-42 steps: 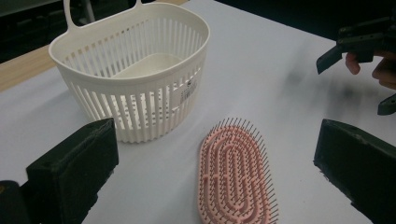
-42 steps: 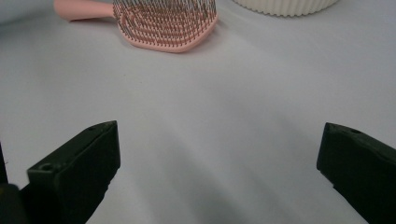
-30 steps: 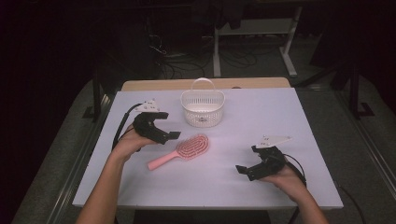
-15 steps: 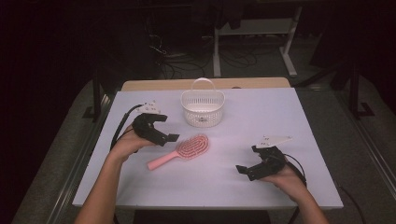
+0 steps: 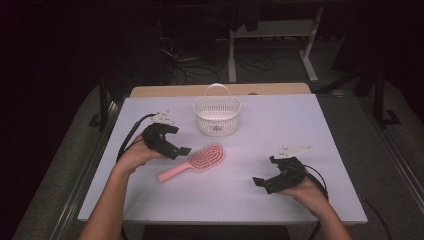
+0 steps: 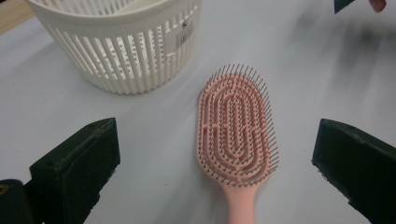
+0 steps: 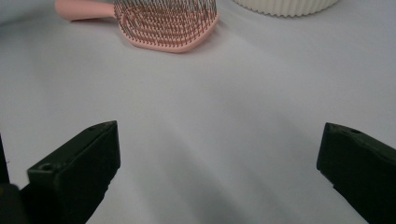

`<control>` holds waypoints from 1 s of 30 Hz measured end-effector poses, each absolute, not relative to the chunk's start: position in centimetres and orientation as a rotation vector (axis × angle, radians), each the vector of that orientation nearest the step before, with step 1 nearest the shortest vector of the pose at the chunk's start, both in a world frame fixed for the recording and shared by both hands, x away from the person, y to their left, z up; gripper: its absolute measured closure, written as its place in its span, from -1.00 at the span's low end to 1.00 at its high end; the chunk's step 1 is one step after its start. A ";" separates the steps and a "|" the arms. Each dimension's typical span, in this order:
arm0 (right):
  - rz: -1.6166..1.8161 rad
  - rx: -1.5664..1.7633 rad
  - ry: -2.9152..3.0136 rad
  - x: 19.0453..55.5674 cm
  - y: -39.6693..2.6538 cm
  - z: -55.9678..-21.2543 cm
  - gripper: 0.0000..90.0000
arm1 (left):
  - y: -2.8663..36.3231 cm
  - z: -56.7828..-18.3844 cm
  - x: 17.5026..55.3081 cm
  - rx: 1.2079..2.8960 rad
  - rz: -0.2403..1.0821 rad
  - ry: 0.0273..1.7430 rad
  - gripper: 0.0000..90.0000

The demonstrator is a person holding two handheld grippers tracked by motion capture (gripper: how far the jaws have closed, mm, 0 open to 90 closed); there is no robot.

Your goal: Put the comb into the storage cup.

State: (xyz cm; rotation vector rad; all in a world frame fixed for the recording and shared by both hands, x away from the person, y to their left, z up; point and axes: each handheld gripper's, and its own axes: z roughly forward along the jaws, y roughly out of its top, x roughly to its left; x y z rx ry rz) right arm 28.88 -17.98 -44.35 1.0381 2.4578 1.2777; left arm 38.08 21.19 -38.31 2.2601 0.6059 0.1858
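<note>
Where the near edge of the table (image 5: 150, 210) is approached by the person's forearms, the right gripper (image 5: 261, 182) is seen low over bare surface with its jaws spread wide and nothing between them; farther in, the left gripper (image 5: 181, 150) is likewise held spread and empty, its tips just beside the handle of the pink hairbrush (image 5: 192, 161); the brush lies flat, bristles up, in the middle of the table, apart from both grippers, its head framed between the left jaws in the left gripper view (image 6: 236, 121); it is judged light and rigid, the bristle field yielding and poor to pinch, so the smooth narrow handle is the likelier hold, though slippery; beyond it the white slatted basket (image 5: 216, 116) stands upright and near.
</note>
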 end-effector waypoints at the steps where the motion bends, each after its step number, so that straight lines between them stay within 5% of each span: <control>1: 1.278 1.039 2.458 28.9 -18.0 -44.3 -1.00 | 21.2 -38.4 38.1 2.270 0.185 0.605 -0.98; 30: 1.280 1.040 2.459 28.9 -18.0 -44.3 -1.00 | 20.6 -39.1 37.5 2.406 0.176 0.602 -0.84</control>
